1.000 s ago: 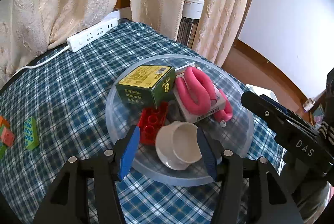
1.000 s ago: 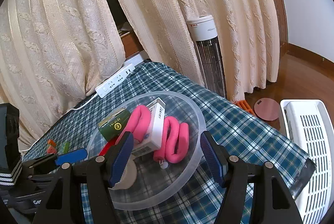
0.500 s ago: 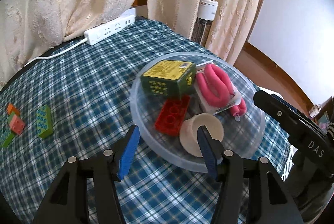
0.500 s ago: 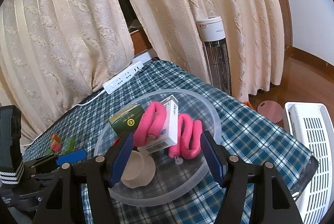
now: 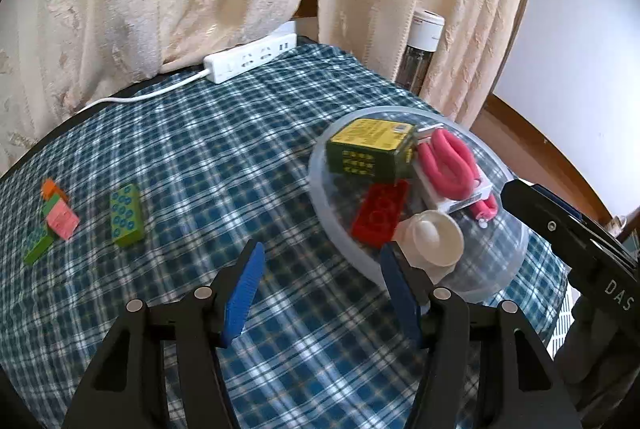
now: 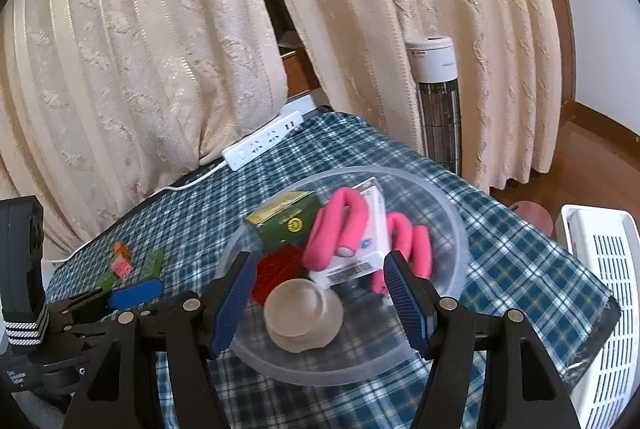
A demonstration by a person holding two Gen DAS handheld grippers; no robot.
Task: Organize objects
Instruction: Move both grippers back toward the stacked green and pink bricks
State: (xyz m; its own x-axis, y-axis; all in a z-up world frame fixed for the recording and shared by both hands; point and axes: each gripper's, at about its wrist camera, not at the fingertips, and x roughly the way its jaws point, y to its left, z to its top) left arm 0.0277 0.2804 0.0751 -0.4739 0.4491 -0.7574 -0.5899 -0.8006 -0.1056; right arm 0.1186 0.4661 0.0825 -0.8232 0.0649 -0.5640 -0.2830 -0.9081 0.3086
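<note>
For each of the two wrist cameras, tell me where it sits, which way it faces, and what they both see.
Left wrist: on the left gripper, angled down at the checked tablecloth and loose bricks; its opening fingers are empty, right gripper at right.
Right wrist: on the right gripper, facing the clear bowl and curtains; left gripper lower left.
Shared: bowl, white cup, power strip.

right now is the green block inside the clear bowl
No, the green block lies on the checked cloth, well apart from the clear bowl.
</note>
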